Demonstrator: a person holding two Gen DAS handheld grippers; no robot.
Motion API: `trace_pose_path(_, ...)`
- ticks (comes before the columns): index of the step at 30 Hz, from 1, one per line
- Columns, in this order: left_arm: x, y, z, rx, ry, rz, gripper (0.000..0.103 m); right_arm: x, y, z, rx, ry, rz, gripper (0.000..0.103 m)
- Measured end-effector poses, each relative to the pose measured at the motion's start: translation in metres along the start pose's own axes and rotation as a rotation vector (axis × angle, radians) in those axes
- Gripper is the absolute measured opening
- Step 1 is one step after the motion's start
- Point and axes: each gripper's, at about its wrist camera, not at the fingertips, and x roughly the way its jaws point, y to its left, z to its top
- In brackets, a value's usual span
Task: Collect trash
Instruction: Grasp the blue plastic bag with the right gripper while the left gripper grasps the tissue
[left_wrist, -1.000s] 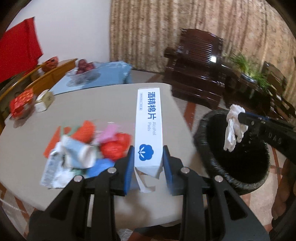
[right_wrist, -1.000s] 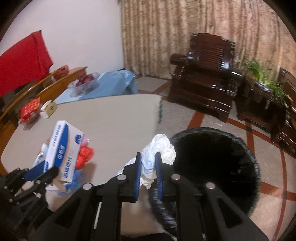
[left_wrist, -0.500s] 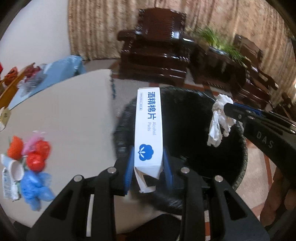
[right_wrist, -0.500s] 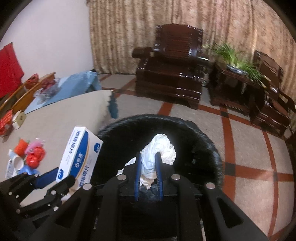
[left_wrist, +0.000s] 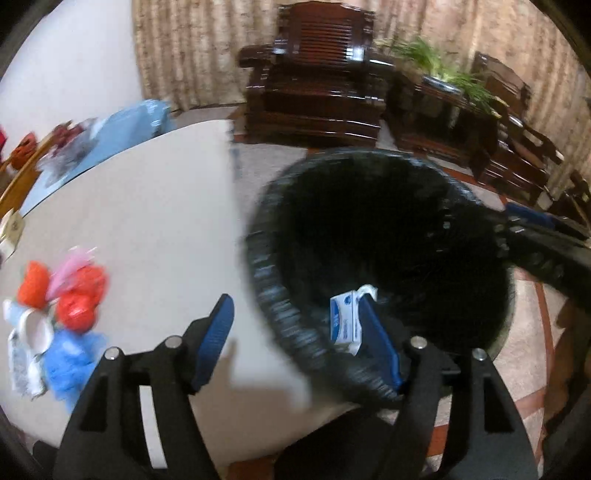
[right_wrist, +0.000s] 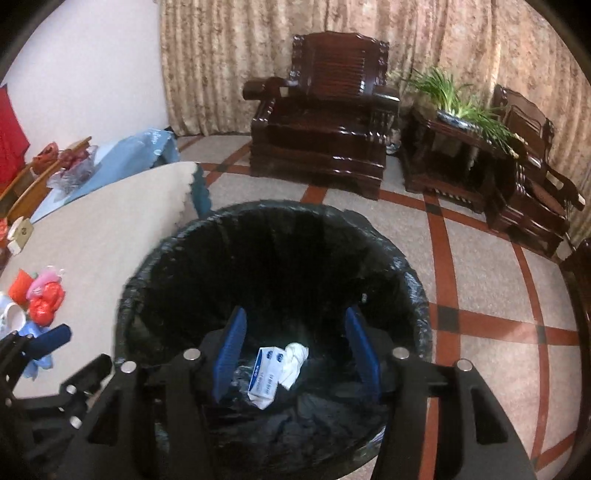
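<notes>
Dark wooden armchairs (right_wrist: 321, 122) are lining the curtained wall as both claws are opening over the black-lined trash bin (right_wrist: 147, 280): left claw (left_wrist: 299, 343) and right claw (right_wrist: 295, 354) empty, alcohol-pad box (right_wrist: 266, 376) and crumpled tissue (right_wrist: 294, 360) lying inside; more trash (left_wrist: 74, 295) is waiting on the counter (left_wrist: 155, 221).

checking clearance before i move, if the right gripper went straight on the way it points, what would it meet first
Most likely the white box and crumpled tissue at the bottom of the black-lined bin. The right gripper, its jaws opening with nothing held, points into it; depth is unclear.
</notes>
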Motion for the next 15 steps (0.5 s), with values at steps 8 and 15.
trace_pose_path(8, -0.058, 0.131, -0.032, -0.146, -0.045, 0.133, 0.073, -0.044, 0.09, -0.004, -0.084, -0.047, 0.133, 0.055)
trace_pose_path(15, -0.113, 0.231, -0.067, -0.244, -0.1, 0.284, 0.074, -0.059, 0.192, -0.022, -0.172, -0.024, 0.281, 0.055)
